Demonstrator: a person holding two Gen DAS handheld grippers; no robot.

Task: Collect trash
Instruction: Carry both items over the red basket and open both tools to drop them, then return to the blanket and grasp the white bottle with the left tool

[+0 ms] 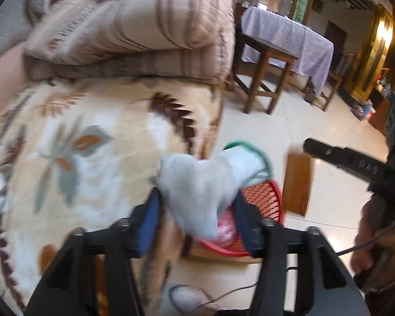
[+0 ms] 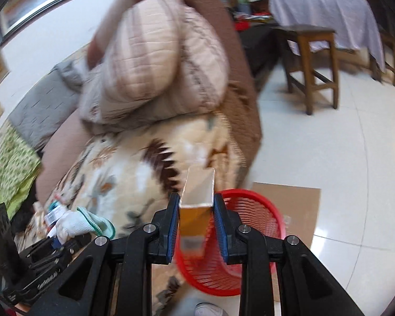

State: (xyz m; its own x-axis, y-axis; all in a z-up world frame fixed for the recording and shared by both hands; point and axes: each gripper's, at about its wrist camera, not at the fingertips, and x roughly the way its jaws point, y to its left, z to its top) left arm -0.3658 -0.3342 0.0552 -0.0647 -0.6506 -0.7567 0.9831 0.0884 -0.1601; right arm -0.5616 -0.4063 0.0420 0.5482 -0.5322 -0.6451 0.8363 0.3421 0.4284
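While blurred, left hand-held gripper (image 1: 194, 210) grips sock (image 1: 197, 184); basket (image 1: 263, 194) half-hidden — right (image 2: 196, 210) clamps carton (image 2: 197, 197).

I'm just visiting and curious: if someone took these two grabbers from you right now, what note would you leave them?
Left gripper: shut on a white glove with green cuff, over the blanket's edge, near the red basket.
Right gripper: shut on a small orange carton, above the basket.
Done: both pieces picked up.
Left: drop both in. The basket already seems to hold something pinkish; more litter lies on the blanket.
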